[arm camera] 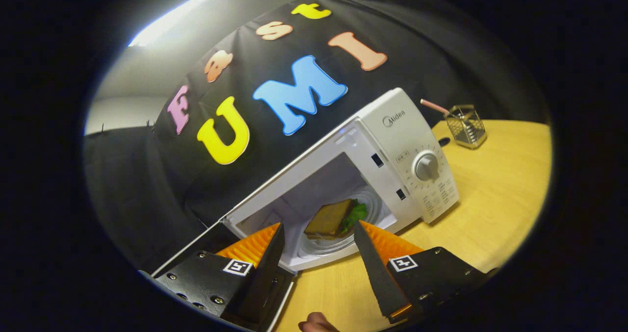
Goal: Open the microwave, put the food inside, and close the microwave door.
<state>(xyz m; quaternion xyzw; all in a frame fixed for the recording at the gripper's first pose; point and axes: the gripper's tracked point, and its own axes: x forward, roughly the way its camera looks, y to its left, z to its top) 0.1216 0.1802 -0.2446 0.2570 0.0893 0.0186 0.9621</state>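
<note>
1. In the lower middle of the frame, the gripper [318, 231] is wide open and holds nothing.
2. The food [335, 218] sits on the glass plate [343, 243] inside the open microwave [392, 140], just ahead of the fingers.
3. The door [189, 253], at lower left, may bump the left finger if swung carelessly.
4. The microwave front shows the brand name "Midea".

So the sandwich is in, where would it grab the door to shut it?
Probably the door's free outer edge, coming from the outside face and pushing toward the microwave. It stands swung wide open beside the cavity, with the sandwich already on the glass plate. The gripper is open, holding nothing.
</note>
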